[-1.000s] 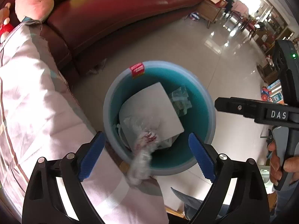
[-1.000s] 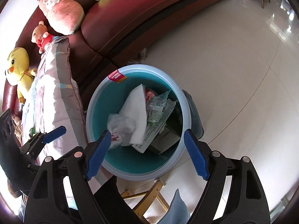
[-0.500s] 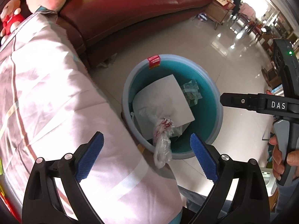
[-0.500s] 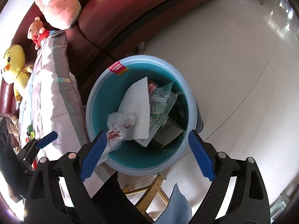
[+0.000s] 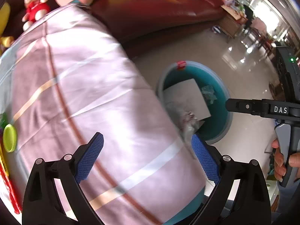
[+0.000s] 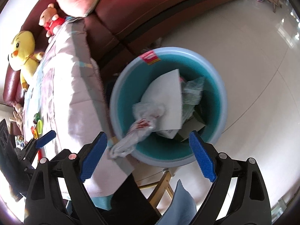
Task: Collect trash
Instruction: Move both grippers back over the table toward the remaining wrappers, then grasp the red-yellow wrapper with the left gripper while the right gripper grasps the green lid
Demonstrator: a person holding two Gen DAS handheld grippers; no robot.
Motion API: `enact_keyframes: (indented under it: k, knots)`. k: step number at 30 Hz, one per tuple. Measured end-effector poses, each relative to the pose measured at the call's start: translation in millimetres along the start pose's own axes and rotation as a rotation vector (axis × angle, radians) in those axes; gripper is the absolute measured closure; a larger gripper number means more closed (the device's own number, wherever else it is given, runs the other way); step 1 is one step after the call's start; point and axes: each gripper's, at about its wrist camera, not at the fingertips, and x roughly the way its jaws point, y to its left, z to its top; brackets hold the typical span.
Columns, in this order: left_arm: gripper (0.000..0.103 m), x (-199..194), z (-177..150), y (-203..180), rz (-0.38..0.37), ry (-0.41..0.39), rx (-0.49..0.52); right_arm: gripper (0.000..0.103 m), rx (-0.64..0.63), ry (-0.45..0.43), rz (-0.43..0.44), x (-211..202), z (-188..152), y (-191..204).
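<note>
While both jaws stand wide and empty — left hand-held gripper (image 5: 147, 158), right hand-held gripper (image 6: 148, 155) — the crumpled clear plastic wrapper (image 6: 138, 129) drapes over the round teal plastic bin's (image 6: 224, 101) rim.

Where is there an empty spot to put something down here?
The shiny tile floor is bare between the red sofa and the teal bin, and on the bin's far side. The bin is crowded with paper and a plastic bag drooping over its rim. The pink quilt is mostly bare, with small toys at its edge.
</note>
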Motion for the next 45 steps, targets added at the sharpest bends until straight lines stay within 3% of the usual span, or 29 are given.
enact_keyframes:
  k: [25,37,45]
  knots:
    - [0.007,-93.2,-90.6,154.3,0.09,-0.146,-0.299,0.018,-0.262,0.039,0.016,18.9,-37.9,165.5]
    - [0.006,-113.1,-126.4,211.4,0.098,-0.172,-0.415,0.018,-0.35,0.069,0.05,42.9,-54.9,243.3]
    - [0.006,-124.3,-149.8,246.5,0.172,-0.203,-0.479,0.018,-0.401,0.049,0.069,68.8,-61.2,285.8]
